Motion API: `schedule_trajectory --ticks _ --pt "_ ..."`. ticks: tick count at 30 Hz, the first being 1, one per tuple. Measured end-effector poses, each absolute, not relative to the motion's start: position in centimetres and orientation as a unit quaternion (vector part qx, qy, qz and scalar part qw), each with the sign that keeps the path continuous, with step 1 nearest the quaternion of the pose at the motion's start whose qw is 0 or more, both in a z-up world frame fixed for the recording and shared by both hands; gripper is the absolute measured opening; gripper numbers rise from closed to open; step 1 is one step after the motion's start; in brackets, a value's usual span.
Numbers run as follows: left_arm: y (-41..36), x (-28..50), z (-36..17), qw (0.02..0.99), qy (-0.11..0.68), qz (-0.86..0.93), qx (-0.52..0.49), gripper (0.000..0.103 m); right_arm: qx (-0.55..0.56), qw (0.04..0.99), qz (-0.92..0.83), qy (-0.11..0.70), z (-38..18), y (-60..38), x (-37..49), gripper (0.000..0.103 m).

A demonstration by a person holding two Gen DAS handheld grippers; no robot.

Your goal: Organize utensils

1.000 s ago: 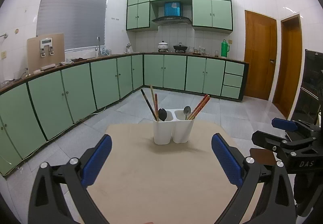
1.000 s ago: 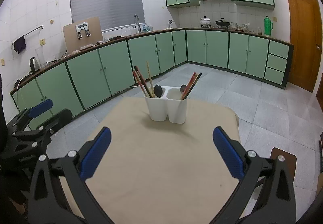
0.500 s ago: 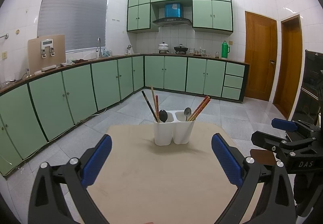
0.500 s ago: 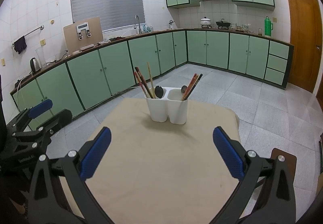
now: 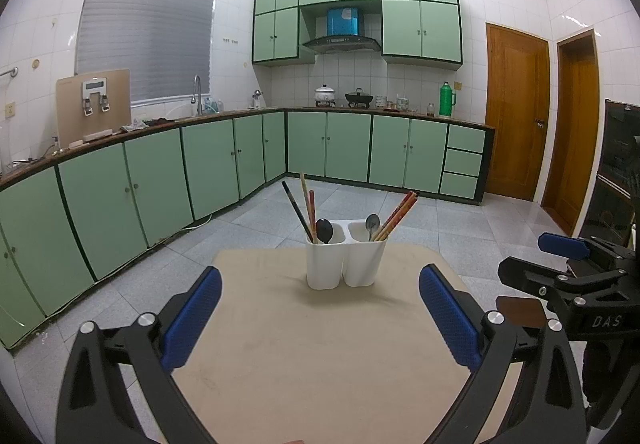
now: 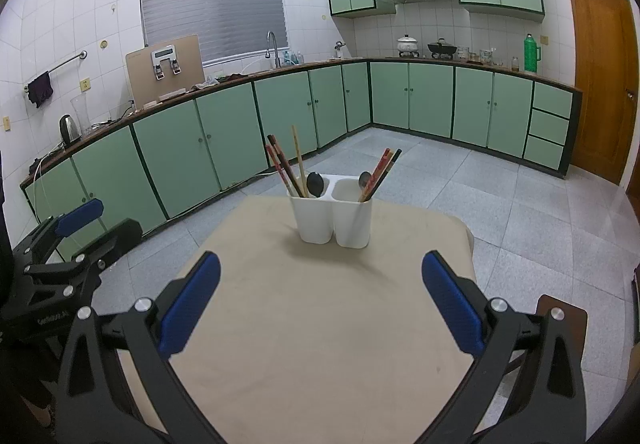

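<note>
A white two-compartment utensil holder (image 5: 344,264) (image 6: 332,218) stands upright near the far end of a beige table (image 5: 304,356) (image 6: 320,324). Its left compartment holds several chopsticks (image 5: 306,206) and a dark spoon (image 5: 324,231). Its right compartment holds a silver spoon (image 5: 372,223) and reddish chopsticks (image 5: 398,214). My left gripper (image 5: 320,314) is open and empty, above the near part of the table. My right gripper (image 6: 320,302) is open and empty too. Each gripper shows at the edge of the other's view.
Green kitchen cabinets (image 5: 208,168) run along the left and back walls, with a sink and pots on the counter. Wooden doors (image 5: 516,116) are at the right. A brown chair seat (image 6: 560,316) stands beside the table's right edge. Grey tiled floor surrounds the table.
Both grippers stay open and empty. The views shift only slightly; the holder and utensils have not moved.
</note>
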State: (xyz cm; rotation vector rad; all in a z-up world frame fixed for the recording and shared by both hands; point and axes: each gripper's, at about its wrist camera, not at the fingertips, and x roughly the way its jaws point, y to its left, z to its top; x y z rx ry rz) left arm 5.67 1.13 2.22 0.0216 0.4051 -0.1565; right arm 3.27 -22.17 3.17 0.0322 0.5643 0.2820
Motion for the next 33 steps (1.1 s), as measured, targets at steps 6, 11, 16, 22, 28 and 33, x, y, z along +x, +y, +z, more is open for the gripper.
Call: schedule_trajectory --ticks 6,11,16,22,28,33 --pt "1.22 5.68 2.50 0.977 0.201 -0.077 0.009 0.097 0.015 0.951 0.138 0.277 3.30 -22.09 3.22 0.098" --pt "1.27 5.64 2.58 0.977 0.201 -0.077 0.010 0.097 0.016 0.951 0.139 0.277 3.31 -22.06 3.21 0.098" --pt "1.30 5.65 2.57 0.977 0.201 -0.077 0.010 0.097 0.016 0.951 0.138 0.277 3.28 -22.06 3.21 0.098" --pt "1.29 5.64 2.54 0.977 0.200 -0.077 0.010 0.097 0.015 0.951 0.138 0.277 3.28 -22.07 3.21 0.098" --pt "1.26 5.63 2.54 0.976 0.201 -0.077 0.010 0.097 0.015 0.951 0.138 0.277 3.31 -22.07 3.21 0.098" --pt "1.12 5.55 2.55 0.976 0.201 -0.077 0.010 0.097 0.016 0.951 0.138 0.277 3.39 -21.97 3.20 0.098"
